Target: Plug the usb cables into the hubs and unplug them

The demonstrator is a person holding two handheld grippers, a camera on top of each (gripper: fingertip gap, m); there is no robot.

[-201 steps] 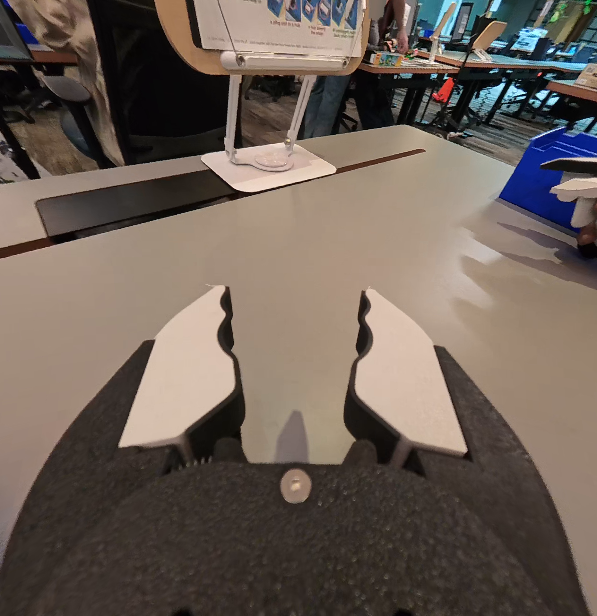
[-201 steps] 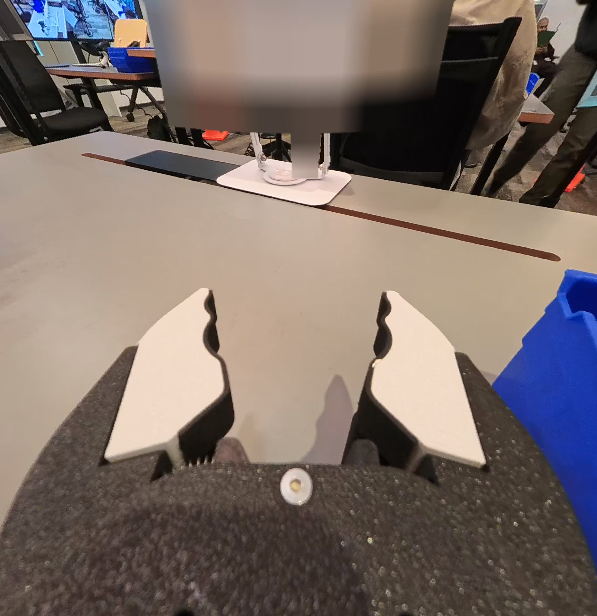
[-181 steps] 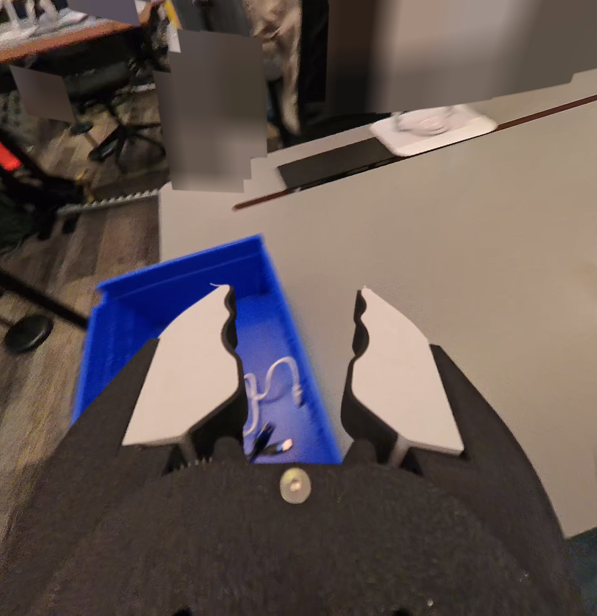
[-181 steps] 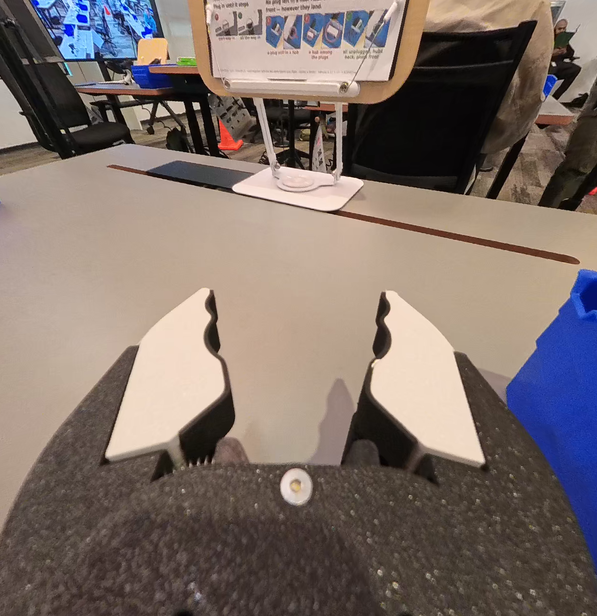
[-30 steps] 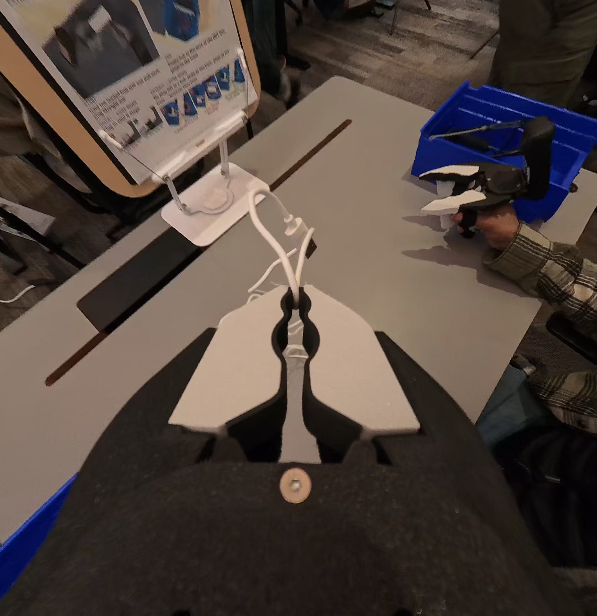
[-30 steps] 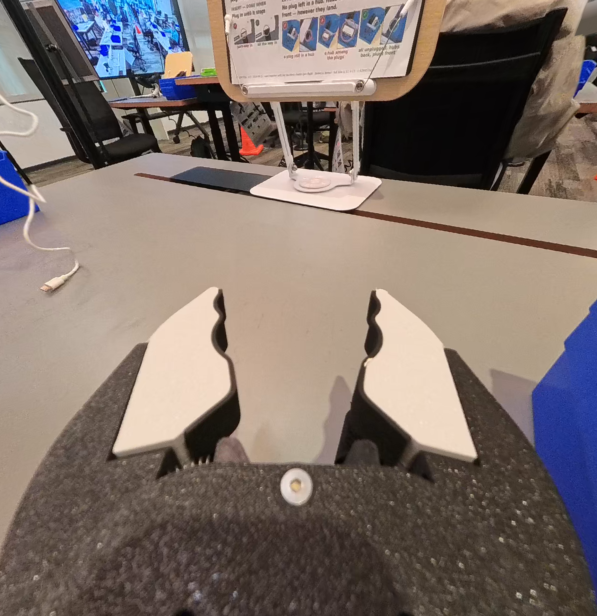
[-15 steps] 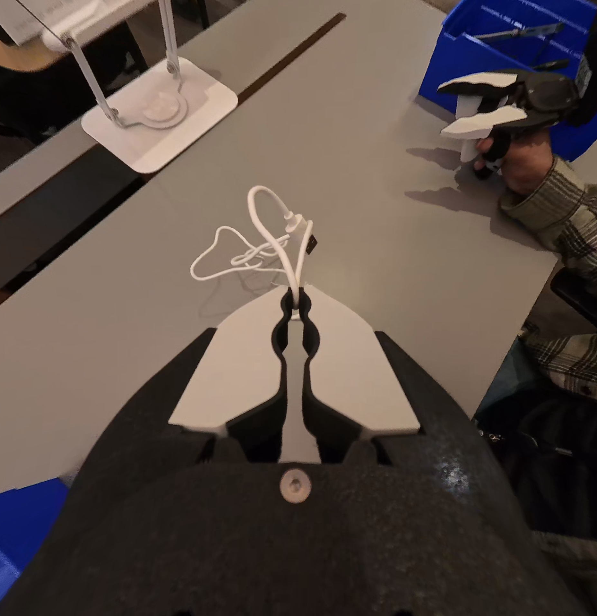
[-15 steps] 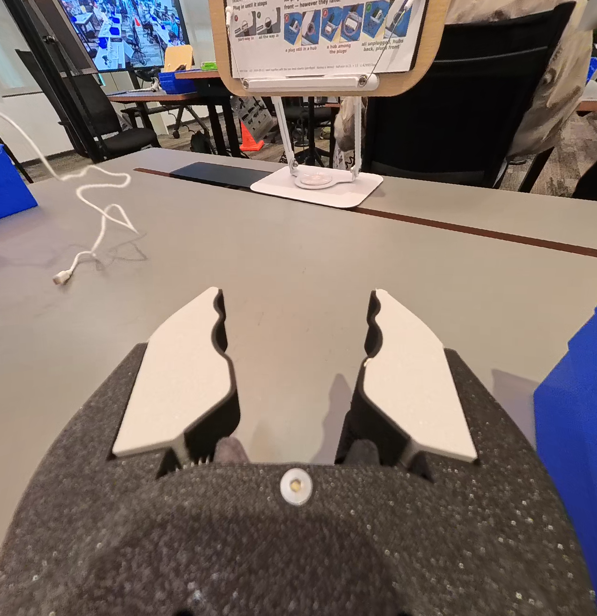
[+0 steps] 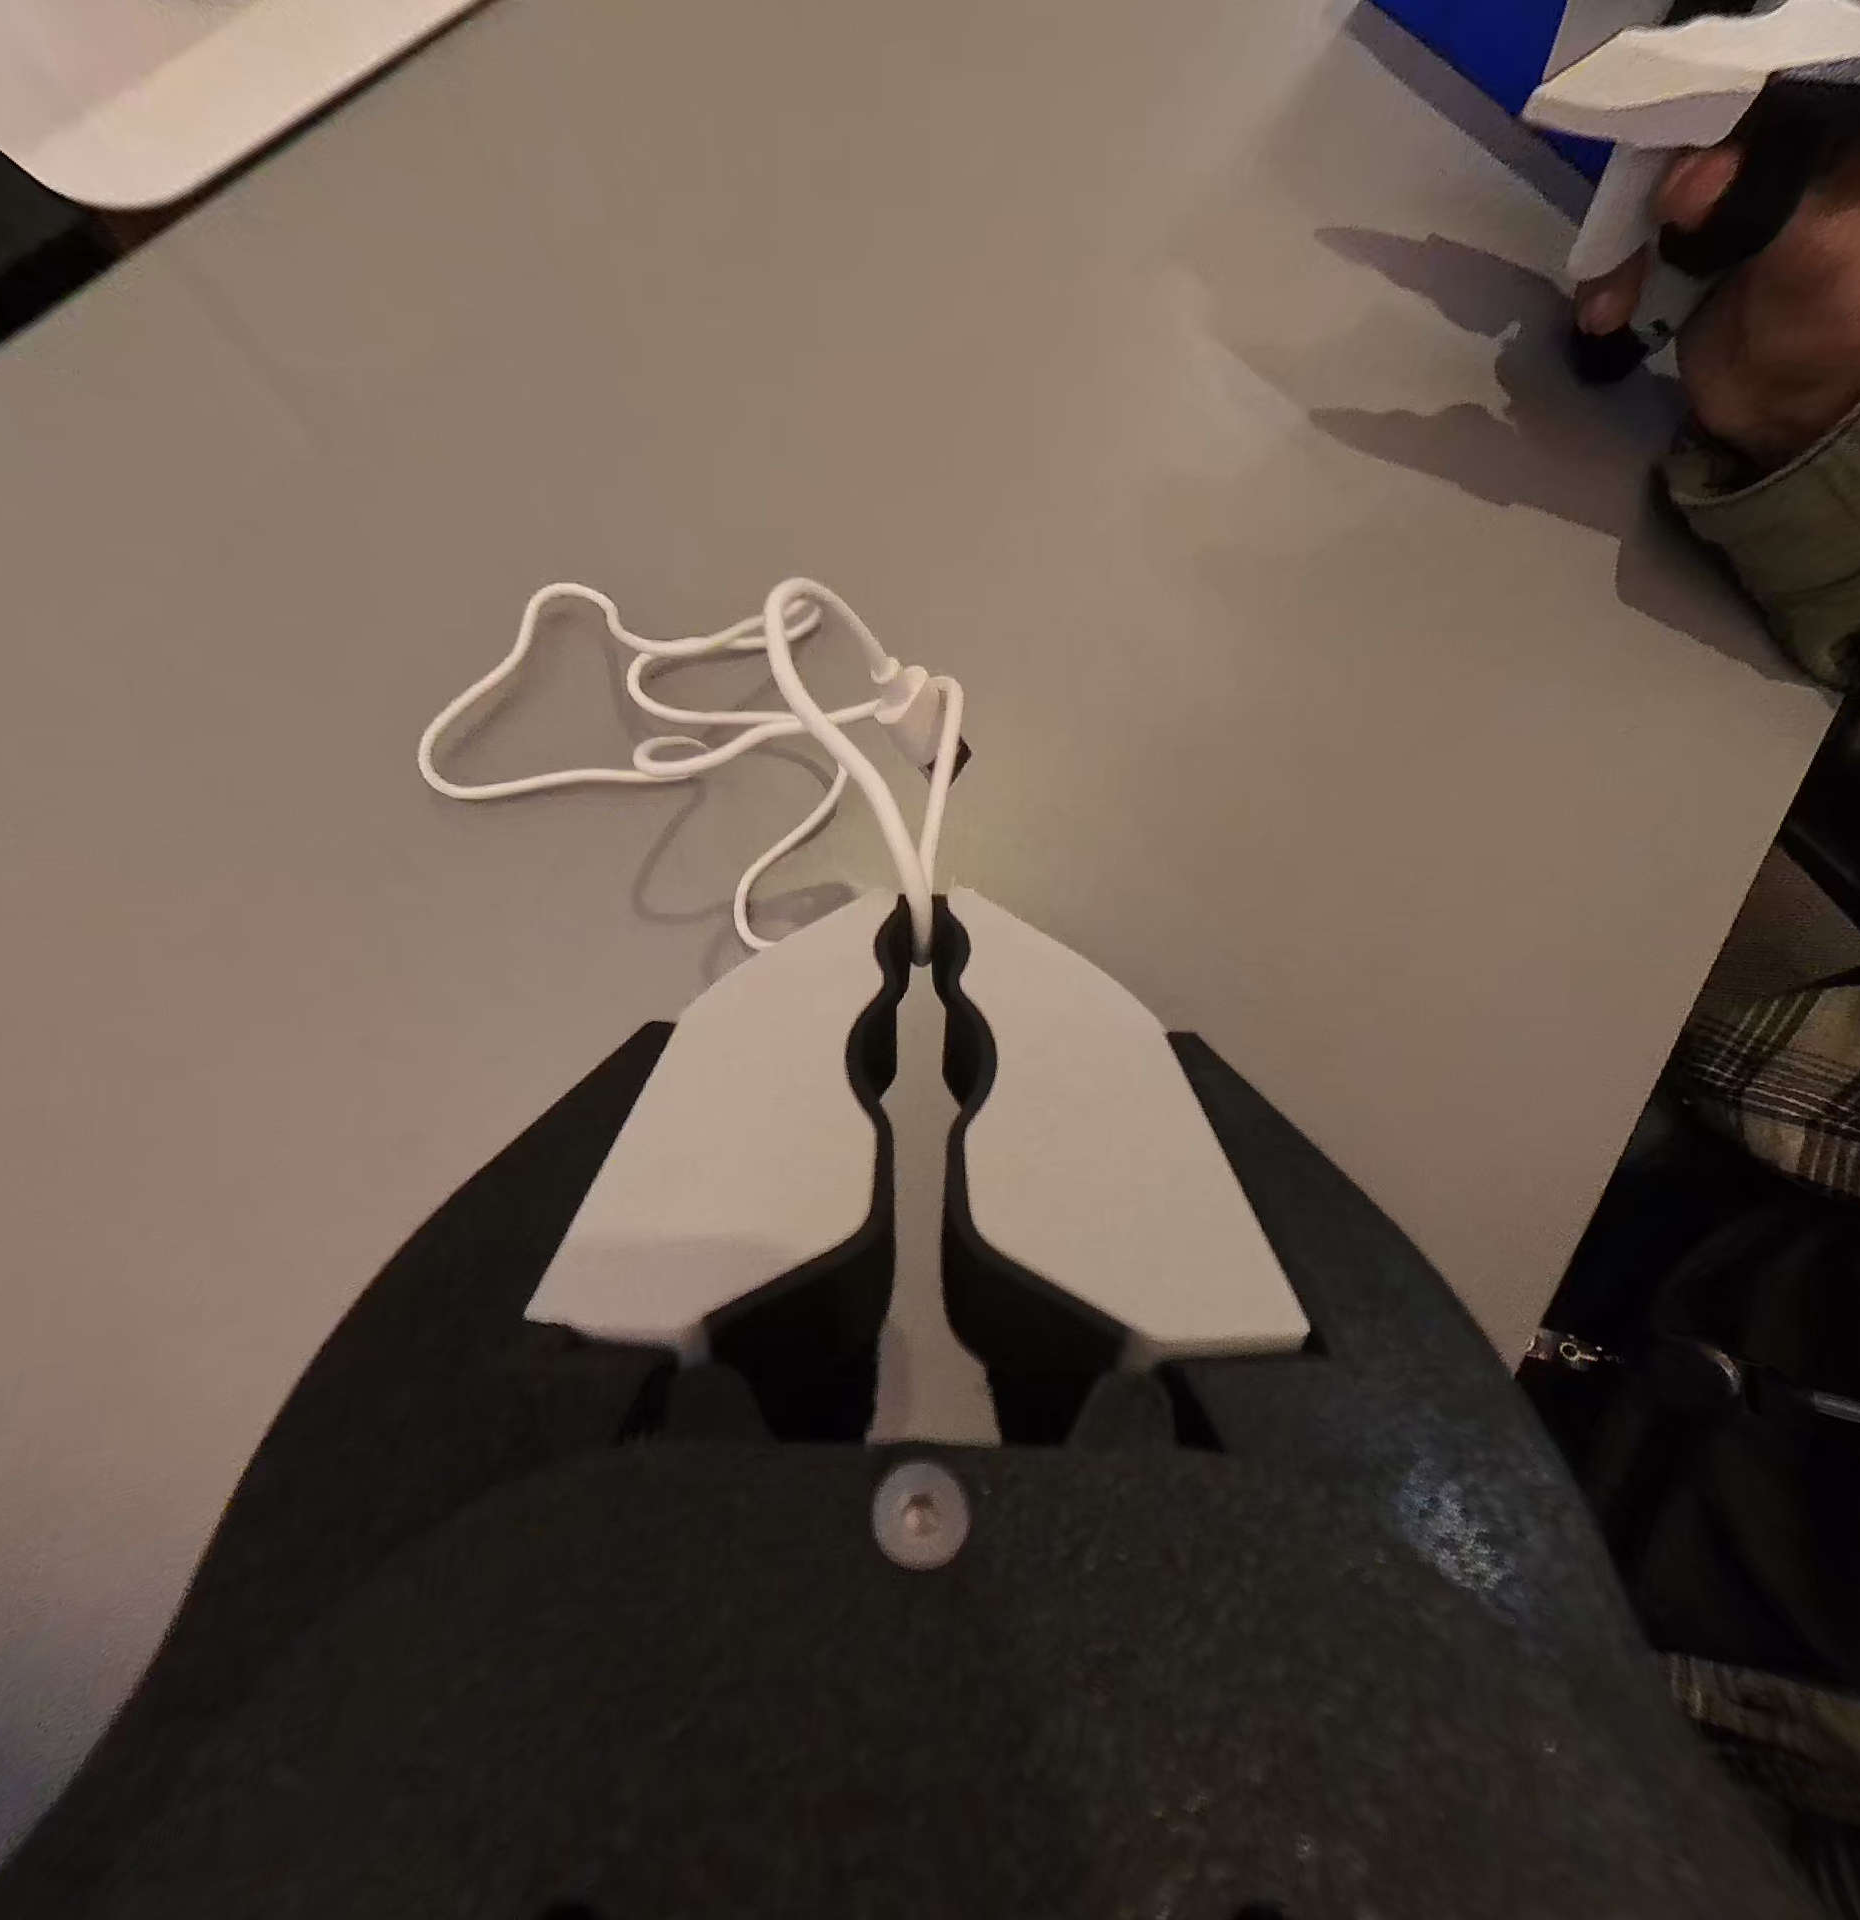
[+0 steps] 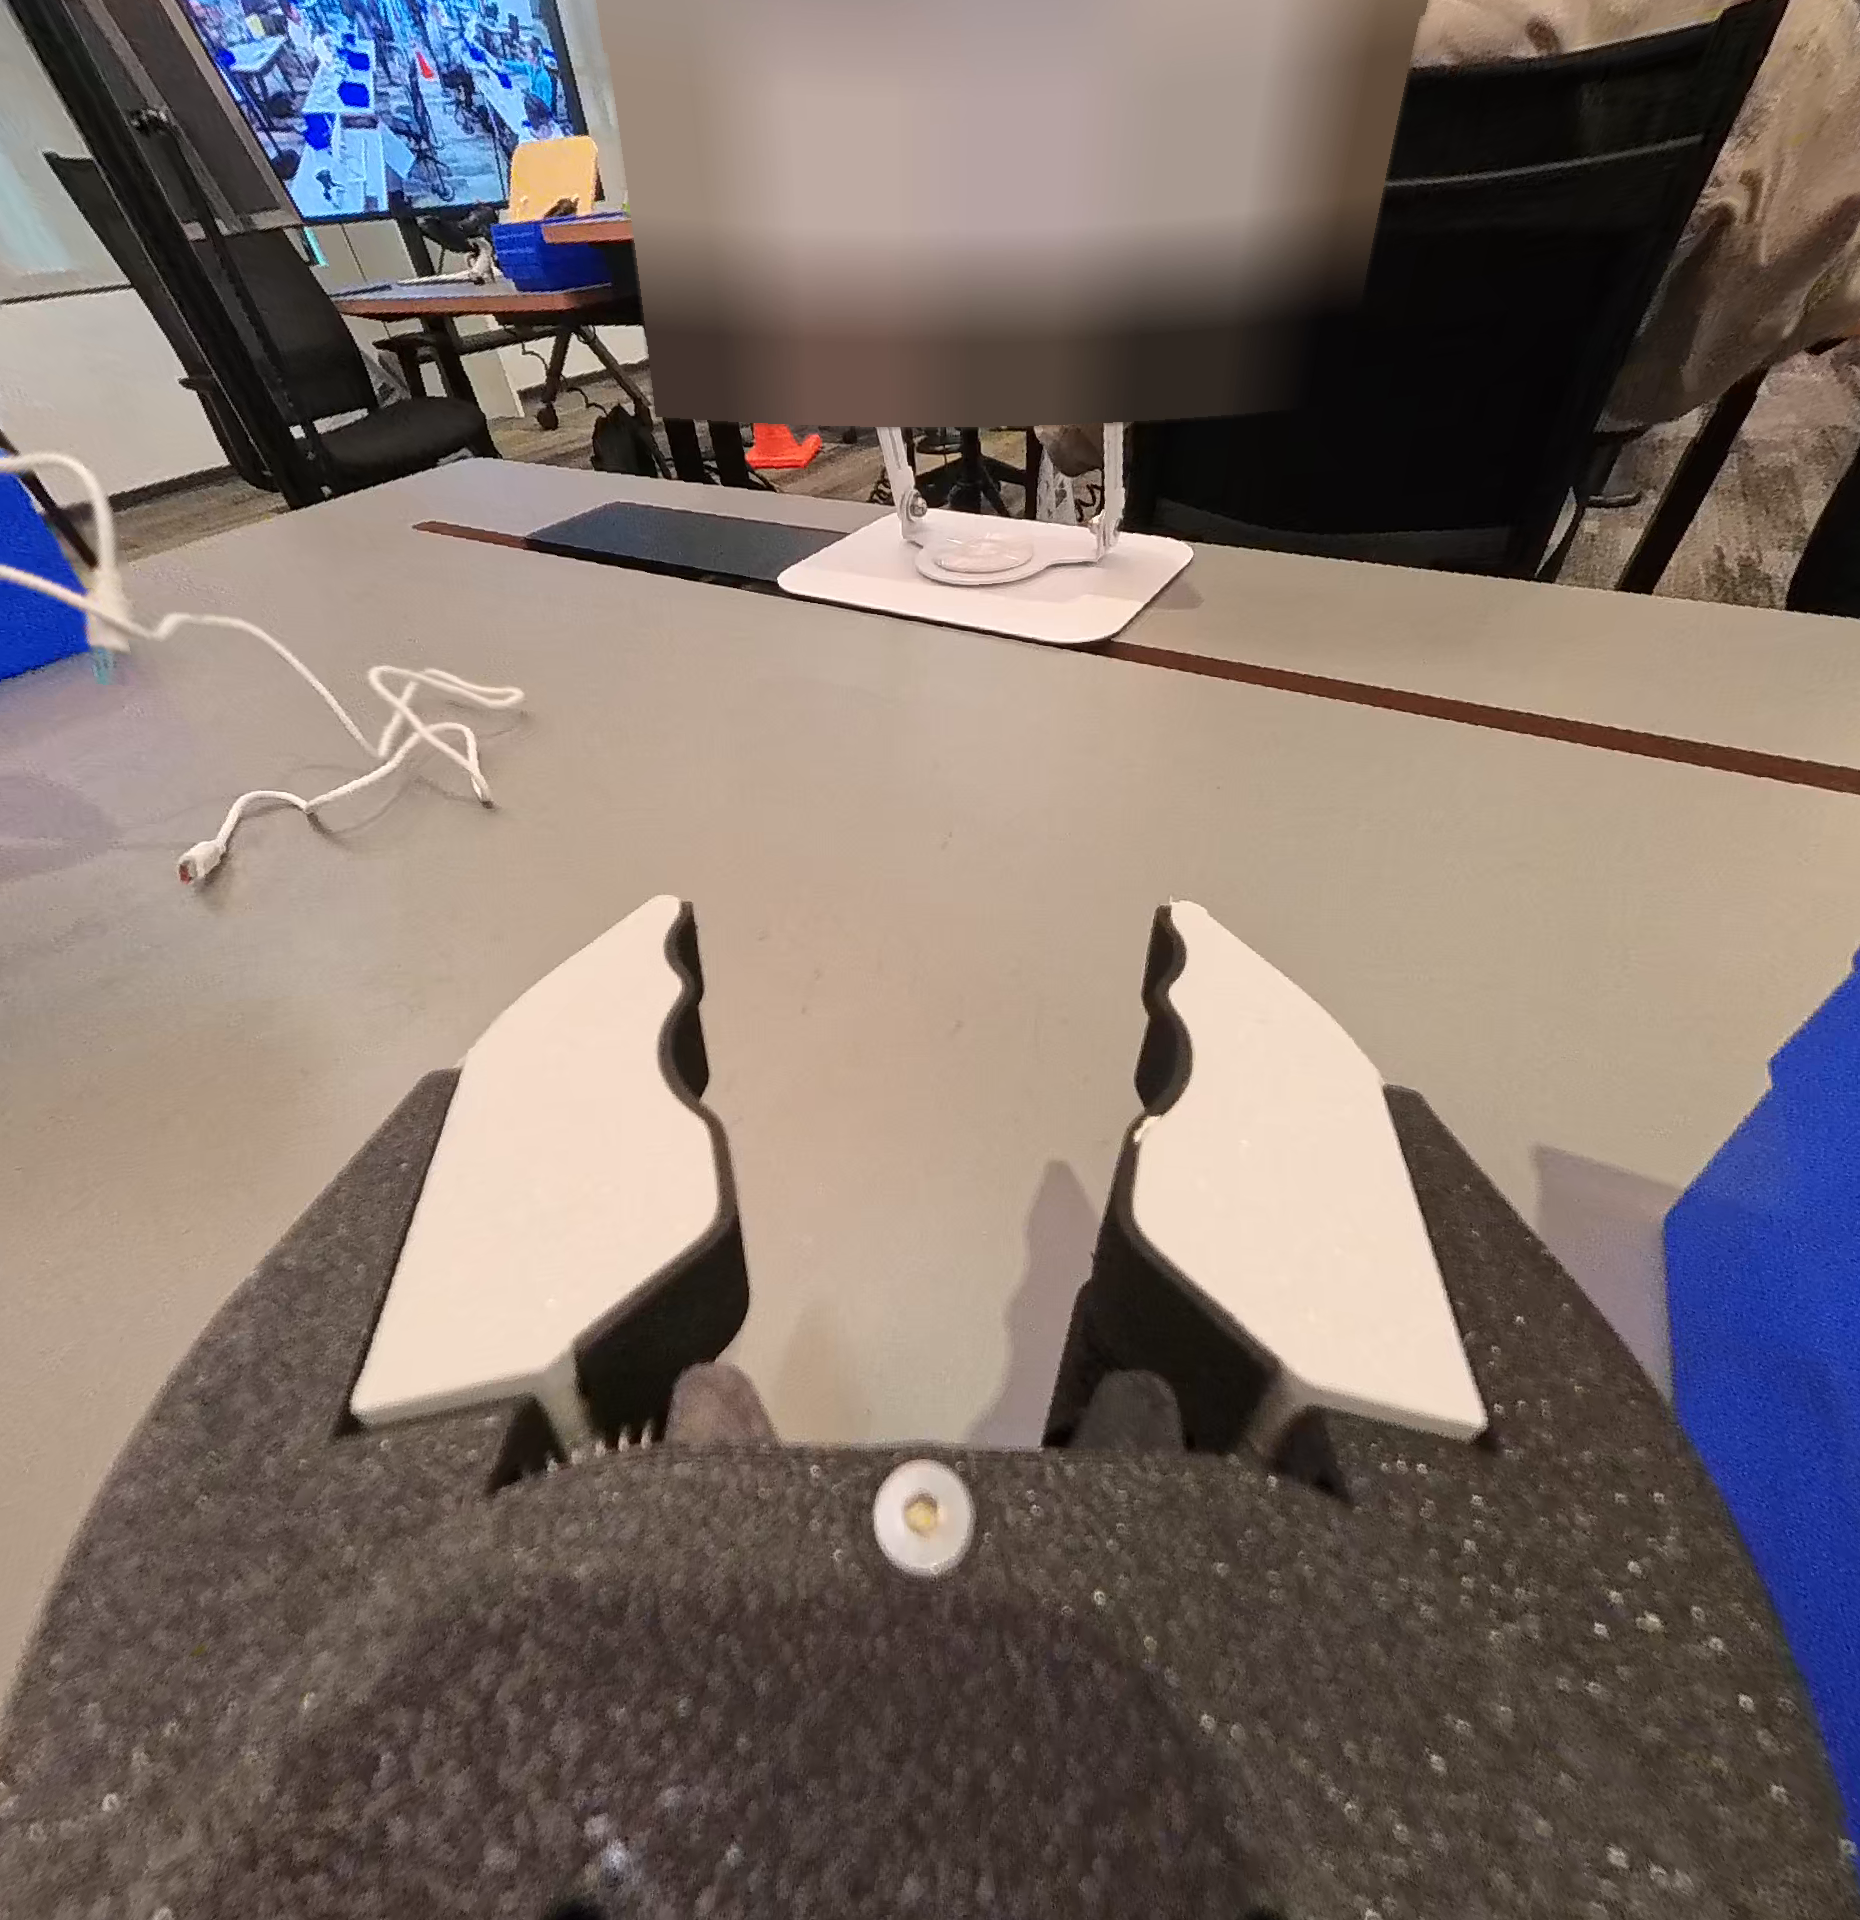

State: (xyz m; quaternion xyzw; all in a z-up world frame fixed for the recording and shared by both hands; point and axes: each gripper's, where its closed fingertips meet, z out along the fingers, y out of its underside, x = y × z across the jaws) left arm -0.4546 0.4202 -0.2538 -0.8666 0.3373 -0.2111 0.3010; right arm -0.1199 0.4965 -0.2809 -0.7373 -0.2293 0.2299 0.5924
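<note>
My left gripper (image 9: pixel 921 914) is shut on a thin white USB cable (image 9: pixel 697 717). The cable's loops lie on the grey table (image 9: pixel 905 364) just ahead of the fingertips, and one white plug (image 9: pixel 910 712) hangs near the tips. In the right wrist view the same cable (image 10: pixel 406 727) trails across the table at the far left, with a plug end (image 10: pixel 199 860) resting on the surface. My right gripper (image 10: pixel 926 914) is open and empty, low over the table. No hub is in view.
A blue bin (image 10: pixel 1799 1351) stands close on my right gripper's right side; another blue bin (image 10: pixel 12 582) is at the far left. A white stand base (image 10: pixel 988 577) sits at the table's back by a dark strip (image 10: pixel 677 540). The table's near edge (image 9: pixel 1674 1018) runs right of my left gripper. Across from one pair of fingers to the other is roughly 35 cm.
My left gripper has come down toward the table with the cable, and more of the cable now lies on the surface. My right gripper has stayed open and in place.
</note>
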